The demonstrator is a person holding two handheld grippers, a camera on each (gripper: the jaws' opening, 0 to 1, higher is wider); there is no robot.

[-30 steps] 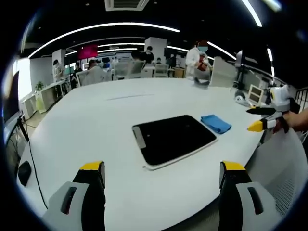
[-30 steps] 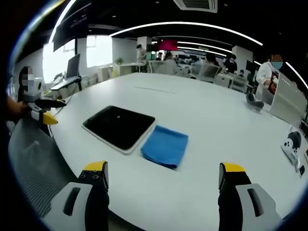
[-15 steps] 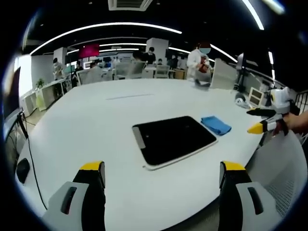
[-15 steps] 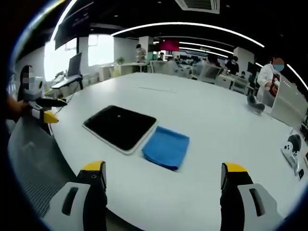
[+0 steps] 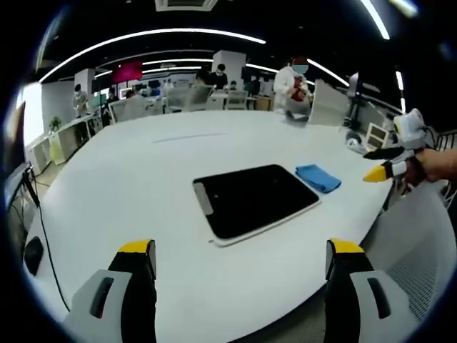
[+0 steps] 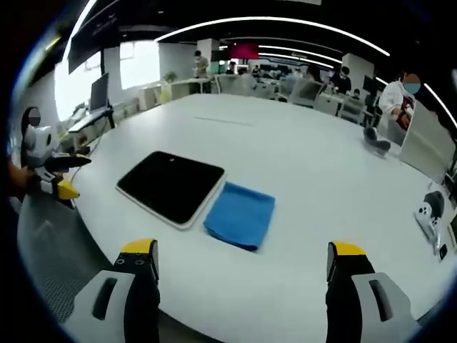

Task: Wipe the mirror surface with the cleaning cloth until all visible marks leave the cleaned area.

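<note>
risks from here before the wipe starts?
1. The cleaning cloth lies flat on the table against the mirror's edge; a low pinch by the open right gripper may nudge the mirror or grab only one layer.
2. The mirror sits loose near the table's edge; wiping pressure could slide it unless the open left gripper steadies it.

1. Our left gripper [image 5: 239,264] has two grey jaws with black inner faces and yellow tips.
2. Our right gripper [image 6: 243,268] looks the same: grey shells, each with a dark slot, yellow caps.
</note>
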